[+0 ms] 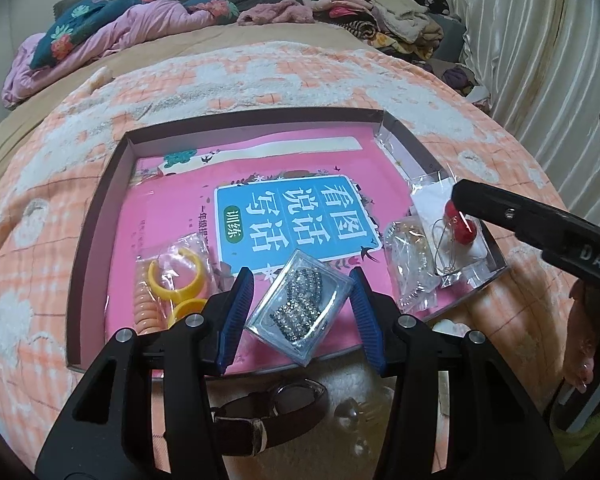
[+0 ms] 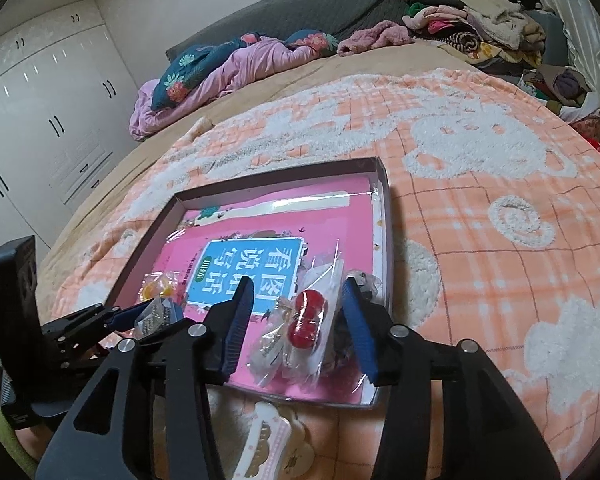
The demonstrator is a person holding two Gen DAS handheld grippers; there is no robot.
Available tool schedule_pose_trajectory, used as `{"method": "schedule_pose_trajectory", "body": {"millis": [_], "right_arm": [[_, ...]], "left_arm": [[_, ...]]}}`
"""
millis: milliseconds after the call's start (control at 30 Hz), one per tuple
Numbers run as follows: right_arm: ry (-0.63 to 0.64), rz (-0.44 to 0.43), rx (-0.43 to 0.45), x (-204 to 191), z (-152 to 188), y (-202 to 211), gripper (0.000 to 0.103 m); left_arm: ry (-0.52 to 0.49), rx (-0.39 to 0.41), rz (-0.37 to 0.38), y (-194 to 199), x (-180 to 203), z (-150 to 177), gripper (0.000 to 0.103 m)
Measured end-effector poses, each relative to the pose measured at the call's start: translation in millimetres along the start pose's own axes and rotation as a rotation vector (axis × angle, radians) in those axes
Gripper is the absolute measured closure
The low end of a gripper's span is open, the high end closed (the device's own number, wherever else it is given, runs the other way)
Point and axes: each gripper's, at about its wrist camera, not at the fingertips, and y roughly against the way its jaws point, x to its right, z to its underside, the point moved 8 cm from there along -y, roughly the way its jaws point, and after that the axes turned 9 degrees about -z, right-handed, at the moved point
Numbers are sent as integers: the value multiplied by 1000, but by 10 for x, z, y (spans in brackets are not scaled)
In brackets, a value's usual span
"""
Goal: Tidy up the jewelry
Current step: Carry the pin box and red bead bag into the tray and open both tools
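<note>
A shallow box (image 1: 100, 200) with a pink book inside lies on the bed. In the left wrist view my left gripper (image 1: 300, 312) is open, its blue pads either side of a clear case of rhinestone jewelry (image 1: 300, 304) that rests on the book, apart from both pads. A bag of yellow rings (image 1: 176, 280) lies at the left. In the right wrist view my right gripper (image 2: 300, 320) is open around a clear bag of red bead earrings (image 2: 306, 320), also seen in the left wrist view (image 1: 460, 224). Another clear bag of beads (image 1: 408, 268) lies beside it.
A brown-strap watch (image 1: 268, 412) and clear beads (image 1: 348, 416) lie on the orange blanket (image 2: 500, 240) in front of the box. A pink and white hair clip (image 2: 264, 440) lies below the right gripper. Bedding (image 2: 228, 68) and clothes (image 2: 480, 24) are piled at the far side.
</note>
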Motion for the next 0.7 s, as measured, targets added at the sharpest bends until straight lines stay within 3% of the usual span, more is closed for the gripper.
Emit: {"method": "schedule_pose_trajectory", "body": {"millis": [300,500,567,700], "right_arm": [[-20,-23,43,-124,2,244,37],[-34,-27,75,-172,-20,451,31],[-41,-23,87,-173,-18,531,30],[-50,-7,103,-159,-9,666,30]], "left_arm": [[11,17,-1,122,-37,-18,53],[31,47,0,322,-93,-46,37],[55,49,0,406,-133,-46,23],[87,80,2,617,-189,-62,10]]}}
